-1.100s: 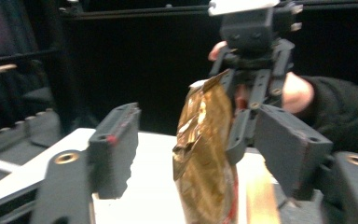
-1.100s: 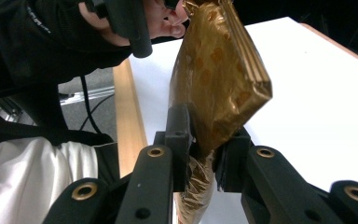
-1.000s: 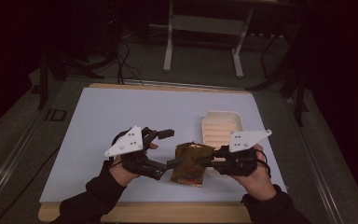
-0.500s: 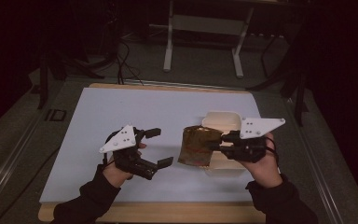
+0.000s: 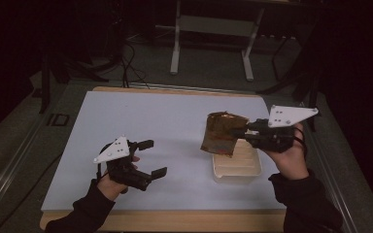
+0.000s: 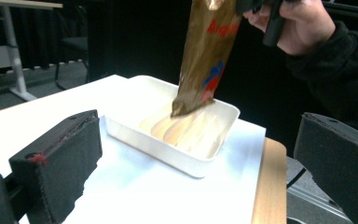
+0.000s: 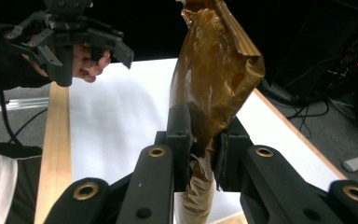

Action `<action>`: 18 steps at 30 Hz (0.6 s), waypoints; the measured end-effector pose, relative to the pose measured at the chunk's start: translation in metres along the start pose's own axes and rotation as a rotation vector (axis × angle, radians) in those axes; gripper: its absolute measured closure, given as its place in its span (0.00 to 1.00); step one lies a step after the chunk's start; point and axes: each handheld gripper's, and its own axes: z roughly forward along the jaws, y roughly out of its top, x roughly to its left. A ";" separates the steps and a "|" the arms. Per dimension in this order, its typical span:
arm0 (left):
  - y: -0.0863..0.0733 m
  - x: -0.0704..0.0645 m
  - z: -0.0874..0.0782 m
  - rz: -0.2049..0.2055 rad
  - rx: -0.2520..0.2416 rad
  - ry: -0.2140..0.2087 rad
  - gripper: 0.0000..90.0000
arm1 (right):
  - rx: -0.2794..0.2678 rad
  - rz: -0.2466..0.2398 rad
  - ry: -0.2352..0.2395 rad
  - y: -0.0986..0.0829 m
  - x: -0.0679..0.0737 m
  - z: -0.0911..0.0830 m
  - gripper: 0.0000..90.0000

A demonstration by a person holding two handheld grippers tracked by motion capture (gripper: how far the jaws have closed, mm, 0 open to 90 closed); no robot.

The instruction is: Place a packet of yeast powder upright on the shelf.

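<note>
A crinkled brown-gold foil bag (image 5: 222, 133) hangs in the air over a white ribbed tray (image 5: 238, 170) at the table's right. My right gripper (image 5: 242, 132) is shut on the bag's edge; the right gripper view shows its jaws (image 7: 204, 140) pinching the foil (image 7: 214, 70). In the left gripper view the bag (image 6: 207, 51) dangles with its lower end just above the tray's inside, near the far rim (image 6: 168, 154). My left gripper (image 5: 154, 158) stands open and holds nothing at the front left, well apart from the bag. It is seen again as the left gripper (image 7: 88, 42) in the right gripper view.
A white sheet (image 5: 150, 116) covers the wooden table, whose bare front edge (image 5: 175, 221) runs along the bottom. Beyond the table stand a desk frame (image 5: 177, 43) and floor cables (image 5: 126, 63). Metal rails flank both sides.
The right gripper has lifted the bag up and to the right, over the tray. The left gripper has come off the bag and drawn back to the left, open.
</note>
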 end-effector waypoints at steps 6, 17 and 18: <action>-0.015 0.002 -0.004 0.003 0.024 0.015 0.01 | -0.003 -0.040 -0.021 -0.011 -0.017 -0.006 0.88; -0.032 0.003 -0.003 0.034 0.007 0.017 0.02 | 0.059 -0.038 -0.036 -0.038 -0.037 0.000 0.88; -0.032 0.004 -0.004 0.034 0.002 0.015 0.02 | 0.064 -0.041 -0.044 -0.040 -0.039 0.000 0.88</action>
